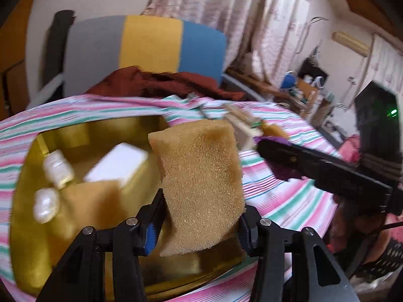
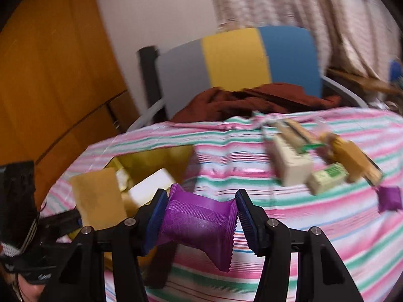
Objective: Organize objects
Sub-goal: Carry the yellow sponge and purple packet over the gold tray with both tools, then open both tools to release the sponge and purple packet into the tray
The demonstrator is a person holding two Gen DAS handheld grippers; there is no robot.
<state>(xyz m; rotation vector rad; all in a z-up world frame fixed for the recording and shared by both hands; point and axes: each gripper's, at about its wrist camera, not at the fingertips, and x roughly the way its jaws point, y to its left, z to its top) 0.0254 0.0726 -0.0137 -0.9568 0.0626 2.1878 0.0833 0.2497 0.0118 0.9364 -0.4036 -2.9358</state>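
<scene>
A: Over the gold tray [image 1: 27, 226], what is each tool carrying?

B: Left tool [image 1: 199, 229] grips a tan sponge [image 1: 201, 176] above the tray. Right tool [image 2: 199, 216] is clamped on a purple spool [image 2: 199, 221] just right of the tray.

A: How far along?

B: Partway, I judge. Inside the tray: 1 white block [image 1: 118, 163], 2 pearly pieces [image 1: 56, 168], 1 more sponge. Right of the tray, on the striped cloth [image 2: 277, 226], lie about 4 blurred blocks [image 2: 292, 168] and 1 purple piece [image 2: 390, 198].
</scene>
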